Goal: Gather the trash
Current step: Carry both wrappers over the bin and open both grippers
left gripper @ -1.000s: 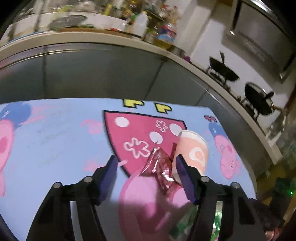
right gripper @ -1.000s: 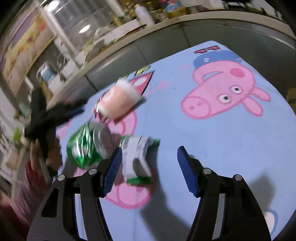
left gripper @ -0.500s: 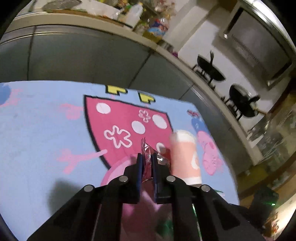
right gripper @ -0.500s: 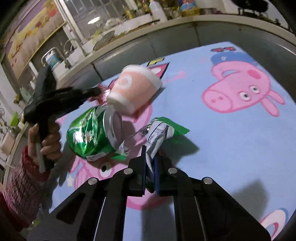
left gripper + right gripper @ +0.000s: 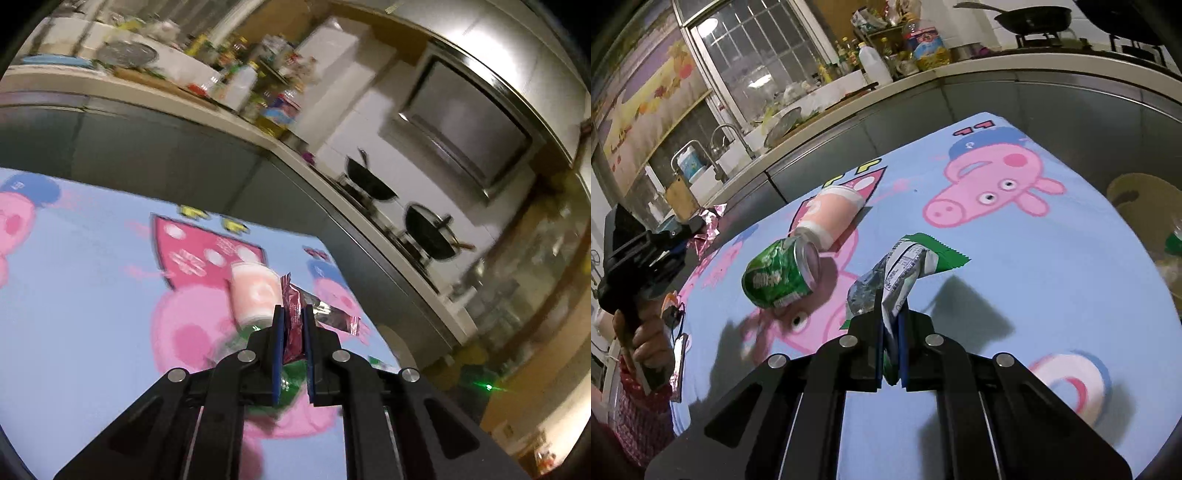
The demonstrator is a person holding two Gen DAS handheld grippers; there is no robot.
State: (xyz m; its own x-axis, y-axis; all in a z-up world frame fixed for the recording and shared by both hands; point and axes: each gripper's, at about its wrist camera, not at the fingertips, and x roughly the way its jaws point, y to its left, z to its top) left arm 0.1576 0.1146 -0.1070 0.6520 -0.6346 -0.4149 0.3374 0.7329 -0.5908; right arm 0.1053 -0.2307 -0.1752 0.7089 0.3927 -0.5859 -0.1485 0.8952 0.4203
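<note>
Over the cartoon-print tabletop (image 5: 1052, 258), the left claw (image 5: 293, 321) is pinching a red wrapper (image 5: 291, 314), the right claw (image 5: 890, 332) a green one (image 5: 905, 262); either thin, possibly edge-only grip may be slipping.

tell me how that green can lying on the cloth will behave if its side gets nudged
The green can lies on its side on the cartoon cloth, so it would probably roll. Its wall looks dented, so it is likely empty, light, and may wobble rather than roll straight.

On the tablecloth (image 5: 1052, 258): a can (image 5: 779, 273) on its side, a cup (image 5: 831, 218) on its side just behind it. Right of the can, a wrapper (image 5: 905, 266) lifted above the cloth. Behind the table, the counter (image 5: 960, 70).
</note>
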